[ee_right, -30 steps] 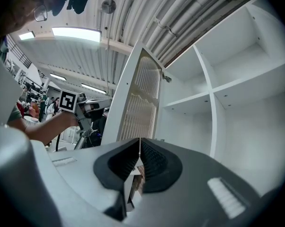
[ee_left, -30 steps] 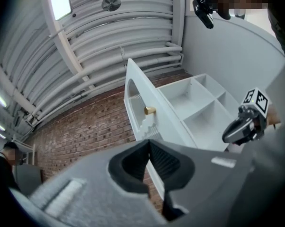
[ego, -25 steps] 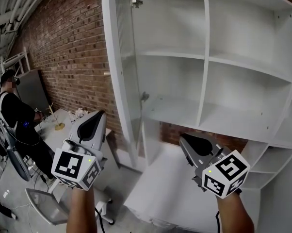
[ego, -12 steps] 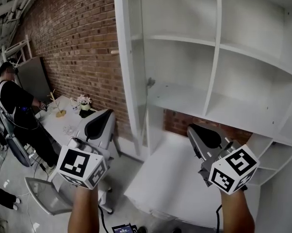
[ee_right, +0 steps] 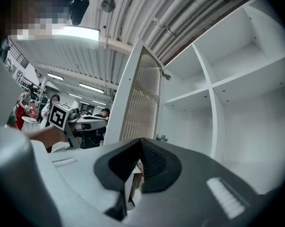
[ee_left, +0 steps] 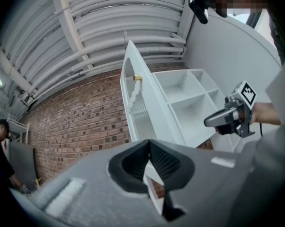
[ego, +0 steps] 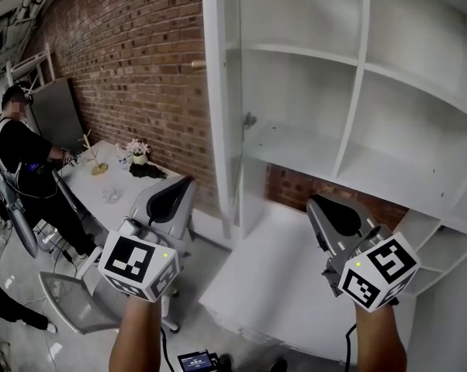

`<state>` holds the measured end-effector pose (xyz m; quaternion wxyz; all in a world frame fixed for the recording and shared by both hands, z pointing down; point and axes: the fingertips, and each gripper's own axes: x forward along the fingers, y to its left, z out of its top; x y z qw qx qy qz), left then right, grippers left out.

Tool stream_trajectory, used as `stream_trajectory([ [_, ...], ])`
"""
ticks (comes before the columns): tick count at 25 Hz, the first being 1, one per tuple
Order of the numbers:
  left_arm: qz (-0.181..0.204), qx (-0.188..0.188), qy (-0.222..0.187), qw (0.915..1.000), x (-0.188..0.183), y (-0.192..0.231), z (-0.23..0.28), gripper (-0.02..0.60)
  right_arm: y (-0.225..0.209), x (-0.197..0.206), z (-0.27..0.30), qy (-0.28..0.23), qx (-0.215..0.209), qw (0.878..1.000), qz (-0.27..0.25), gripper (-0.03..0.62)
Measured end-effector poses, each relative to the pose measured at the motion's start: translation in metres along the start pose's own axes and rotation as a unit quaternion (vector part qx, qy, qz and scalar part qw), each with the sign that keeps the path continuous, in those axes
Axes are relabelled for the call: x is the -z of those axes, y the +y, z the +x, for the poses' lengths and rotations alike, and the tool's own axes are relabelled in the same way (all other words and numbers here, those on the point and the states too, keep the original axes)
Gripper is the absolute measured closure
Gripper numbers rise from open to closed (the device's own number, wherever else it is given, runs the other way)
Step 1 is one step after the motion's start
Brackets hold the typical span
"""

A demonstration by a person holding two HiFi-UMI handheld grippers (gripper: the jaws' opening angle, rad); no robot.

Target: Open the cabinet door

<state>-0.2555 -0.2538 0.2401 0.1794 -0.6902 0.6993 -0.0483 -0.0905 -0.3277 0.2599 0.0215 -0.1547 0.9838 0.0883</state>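
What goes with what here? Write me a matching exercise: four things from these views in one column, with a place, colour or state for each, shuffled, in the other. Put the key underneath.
Things:
1. cabinet door
2. door knob
3. left gripper
4. flowers

Descriptions:
A. on the table by the brick wall
B. shut, holding nothing
C. swung open
D. brass-coloured

Pairs: 1-C, 2-D, 3-B, 4-A
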Motion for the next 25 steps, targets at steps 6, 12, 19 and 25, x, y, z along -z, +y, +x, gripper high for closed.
stream_trajectory([
  [6,-0.001,0.008,0.002,1.0,0.007,-0.01,-0.012,0.58,0.017,0.006,-0.009,0.009,-0.004,1.0,-0.012,0.589],
  [12,-0.004,0.006,0.005,1.0,0.013,-0.009,-0.008,0.58,0.012,0.006,-0.006,0.009,-0.007,1.0,-0.01,0.589],
  [19,-0.003,0.004,0.003,1.0,0.017,-0.016,-0.017,0.579,0.019,0.012,-0.013,0.008,-0.008,1.0,-0.01,0.589],
  [25,-0.005,0.002,0.006,1.0,0.005,-0.008,-0.013,0.58,0.014,-0.001,-0.006,0.01,-0.011,1.0,-0.008,0.589],
])
